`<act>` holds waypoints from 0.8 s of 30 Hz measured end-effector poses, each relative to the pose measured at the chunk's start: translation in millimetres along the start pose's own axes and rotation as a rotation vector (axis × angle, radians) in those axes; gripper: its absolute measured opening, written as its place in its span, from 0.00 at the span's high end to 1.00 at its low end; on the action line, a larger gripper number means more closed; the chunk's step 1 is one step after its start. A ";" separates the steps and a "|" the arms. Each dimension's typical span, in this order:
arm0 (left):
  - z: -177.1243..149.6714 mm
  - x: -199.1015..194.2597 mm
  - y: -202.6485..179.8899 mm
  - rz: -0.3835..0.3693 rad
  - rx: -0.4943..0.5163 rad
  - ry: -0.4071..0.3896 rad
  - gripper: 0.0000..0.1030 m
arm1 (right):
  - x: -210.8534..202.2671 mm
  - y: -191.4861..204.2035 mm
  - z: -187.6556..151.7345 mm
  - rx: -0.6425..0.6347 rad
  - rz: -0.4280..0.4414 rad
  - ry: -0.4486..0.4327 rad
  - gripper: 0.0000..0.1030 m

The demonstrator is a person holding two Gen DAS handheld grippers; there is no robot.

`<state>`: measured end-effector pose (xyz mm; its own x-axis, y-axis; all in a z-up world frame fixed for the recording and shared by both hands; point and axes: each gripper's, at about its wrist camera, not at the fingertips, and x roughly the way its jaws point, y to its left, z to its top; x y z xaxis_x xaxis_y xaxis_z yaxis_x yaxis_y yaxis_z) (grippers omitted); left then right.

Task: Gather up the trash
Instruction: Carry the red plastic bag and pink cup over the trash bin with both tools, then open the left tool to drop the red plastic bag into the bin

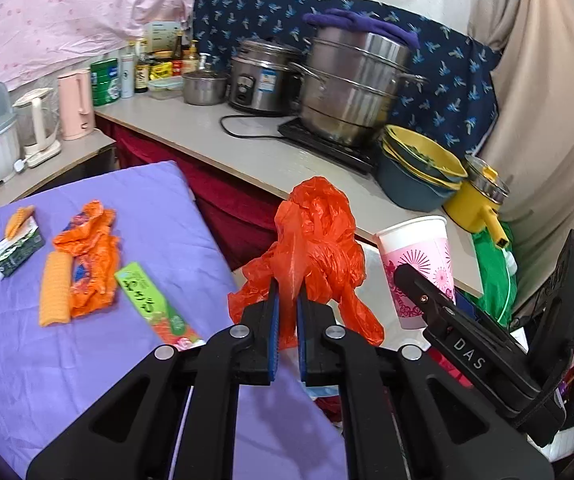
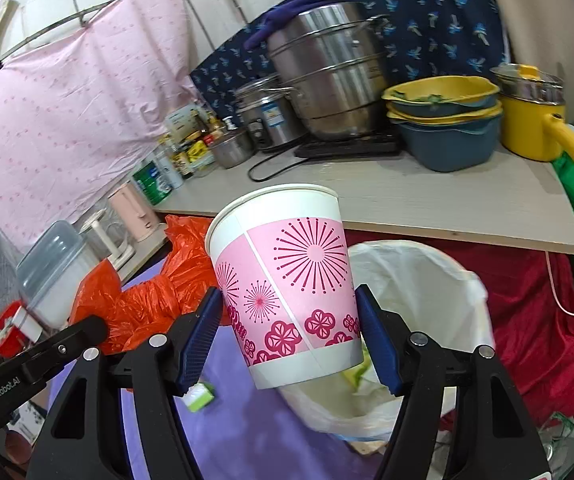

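I have 2 pieces of trash in hand. My left gripper (image 1: 288, 300) is pinched tight on 1 crumpled red plastic bag (image 1: 315, 240), which bulges above the blue pads and hangs past them on both sides. My right gripper (image 2: 289, 330) stands wide, clamped on 1 pink paper cup (image 2: 287, 284) printed with starbursts, held slightly tilted in the air above the white-lined bin (image 2: 419, 280). The bin's lower half is cut off behind the cup and my right finger; something yellow-green lies inside, but I can't make out what.

On the purple cloth (image 1: 87, 360) I count 5 loose items: 1 orange wrapper (image 1: 89, 256), 2 ridged orange pieces (image 1: 54, 294), 1 green carton (image 1: 17, 250) and 1 long green packet (image 1: 155, 304), its near end hidden by my left gripper. On the counter (image 1: 247, 152) behind stand 1 stacked steel steamer (image 1: 351, 88) and nested yellow-and-blue basins (image 1: 419, 168), probably 3.
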<state>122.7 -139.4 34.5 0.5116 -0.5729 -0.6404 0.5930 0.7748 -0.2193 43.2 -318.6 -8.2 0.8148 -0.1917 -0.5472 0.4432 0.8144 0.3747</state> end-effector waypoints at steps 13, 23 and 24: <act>-16.1 53.1 -50.0 -0.039 0.049 0.108 0.93 | -11.8 -75.7 -7.0 0.093 -0.092 -0.003 0.37; -22.7 76.3 -52.8 -0.005 0.036 0.149 0.69 | -5.8 -91.5 -13.0 0.114 -0.104 0.018 0.37; -21.8 76.6 -52.7 0.001 0.035 0.147 0.67 | -4.7 -91.0 -13.1 0.113 -0.103 0.019 0.37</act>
<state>117.1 -218.2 -19.1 0.4167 -0.5249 -0.7422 0.6153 0.7639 -0.1949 -5.9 -384.7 -49.5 0.7560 -0.2598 -0.6009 0.5643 0.7239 0.3970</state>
